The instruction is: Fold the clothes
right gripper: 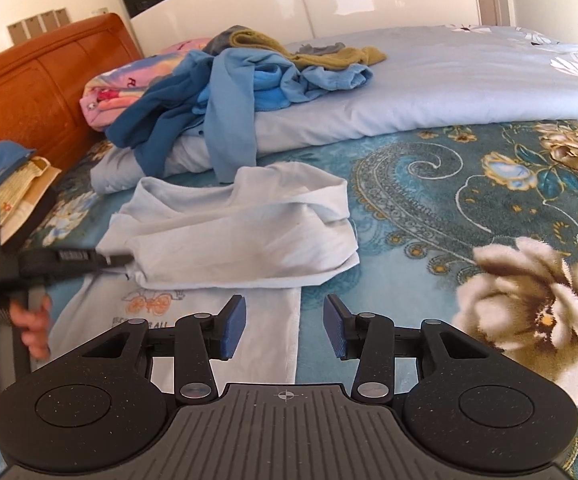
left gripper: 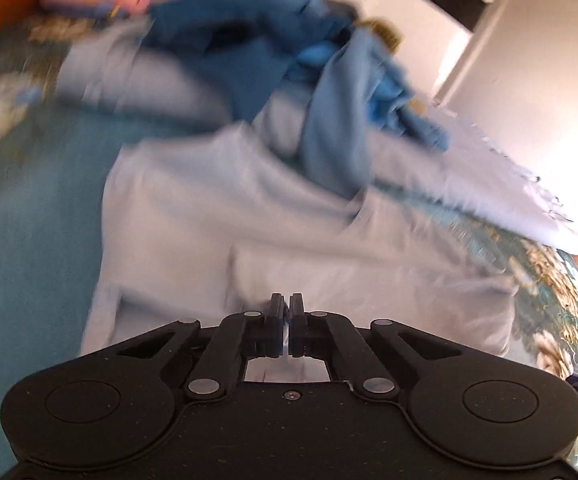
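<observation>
**Shirt half folded on the bed**

The bed (right gripper: 429,208) carries everything: a teal floral blanket (right gripper: 489,184) near, a pale quilt (right gripper: 429,80) rolled back behind it, likely to leave flat room for folding. On the quilt's left end sits a pile (right gripper: 225,84) of blue and olive clothes, seemingly waiting their turn, well apart from the work.

The shirt (right gripper: 241,236), pale blue, lies flat on the blanket in the near left. Its far part is doubled over towards the near hem, so a fold looks under way; a printed picture shows below the folded edge.

The left tongs (right gripper: 123,259) reach in from the left, clenched at the shirt's left edge. The blurred left view suggests they pinch cloth, probably to hold or drag that side.

The right tongs (right gripper: 285,328) hover released over the shirt's near right edge, grasping nothing, placed as if to take that side.
</observation>
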{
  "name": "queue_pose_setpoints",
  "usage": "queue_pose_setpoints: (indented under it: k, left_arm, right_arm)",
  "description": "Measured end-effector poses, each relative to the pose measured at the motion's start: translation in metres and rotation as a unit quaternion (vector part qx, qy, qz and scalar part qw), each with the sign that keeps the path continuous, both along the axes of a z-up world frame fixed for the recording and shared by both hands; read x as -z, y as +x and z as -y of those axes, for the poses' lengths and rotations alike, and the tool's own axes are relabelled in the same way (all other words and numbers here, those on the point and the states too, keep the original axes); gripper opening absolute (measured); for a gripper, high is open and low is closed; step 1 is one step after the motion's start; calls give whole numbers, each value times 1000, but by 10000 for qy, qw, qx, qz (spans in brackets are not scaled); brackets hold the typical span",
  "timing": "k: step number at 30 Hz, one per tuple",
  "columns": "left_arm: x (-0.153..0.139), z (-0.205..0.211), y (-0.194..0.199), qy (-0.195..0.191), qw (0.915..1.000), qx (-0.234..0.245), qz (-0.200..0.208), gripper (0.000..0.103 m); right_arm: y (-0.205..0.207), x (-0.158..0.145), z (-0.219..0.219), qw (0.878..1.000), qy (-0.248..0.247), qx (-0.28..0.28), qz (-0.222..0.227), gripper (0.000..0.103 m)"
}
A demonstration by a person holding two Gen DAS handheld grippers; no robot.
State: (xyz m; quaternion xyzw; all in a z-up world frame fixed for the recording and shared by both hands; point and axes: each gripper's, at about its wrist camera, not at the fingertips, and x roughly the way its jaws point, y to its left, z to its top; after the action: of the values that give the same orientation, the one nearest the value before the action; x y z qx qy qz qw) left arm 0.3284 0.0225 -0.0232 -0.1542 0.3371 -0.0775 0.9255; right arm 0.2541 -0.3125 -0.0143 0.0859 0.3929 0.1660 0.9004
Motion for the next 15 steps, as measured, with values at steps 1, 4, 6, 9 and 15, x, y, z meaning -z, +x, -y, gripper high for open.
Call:
queue_pose_setpoints:
  k: [1,4,6,9,15]
  left_arm:
    - [-15,-1,2,53,9996,57,256,0]
    - [-61,-14,2,112,9952,180,953,0]
    - [-78,-27,-1,314,9920,126,1220,0]
    - [-62,-50,-1,712,9922,-180,1008,0]
    - [18,-79,1,755,9958,-492,-139,0]
  right_arm:
    - [1,1,0,10000,-10,2,-16,39]
    - [4,1,-2,10000,-9,-16,-16,39]
    - [6,0,-5,10000,-54,-51,36,39]
    - [11,3,-6,9999,-86,-33,49,41]
    - [29,21,-10,9998,-8,31,-189,41]
